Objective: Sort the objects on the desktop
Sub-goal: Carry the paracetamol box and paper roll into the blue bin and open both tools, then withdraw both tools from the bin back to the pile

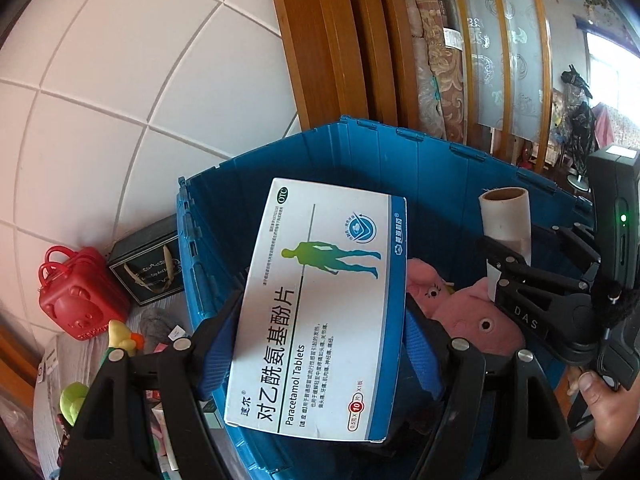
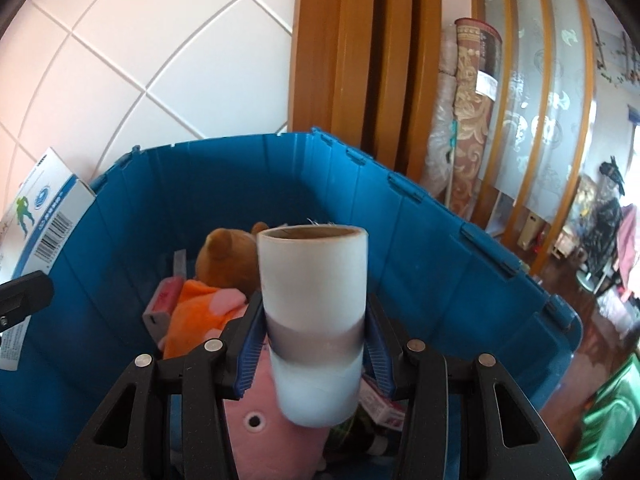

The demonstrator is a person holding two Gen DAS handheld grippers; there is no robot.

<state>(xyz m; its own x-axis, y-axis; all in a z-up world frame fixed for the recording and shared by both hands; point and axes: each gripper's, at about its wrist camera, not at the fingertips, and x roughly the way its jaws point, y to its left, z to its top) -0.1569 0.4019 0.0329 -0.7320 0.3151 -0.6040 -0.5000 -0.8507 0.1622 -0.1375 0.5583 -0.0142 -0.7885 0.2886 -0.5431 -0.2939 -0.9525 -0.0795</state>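
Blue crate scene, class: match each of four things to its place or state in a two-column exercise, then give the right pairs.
Things:
1. Paracetamol box
2. Cardboard tube
3. Brown teddy
4. Red bear-faced case

Places or states:
A. lying inside the blue crate
B. held in the right tongs
C. outside the crate, by the tiled wall
D. held in the left tongs

Pairs: 1-D, 2-B, 3-A, 4-C
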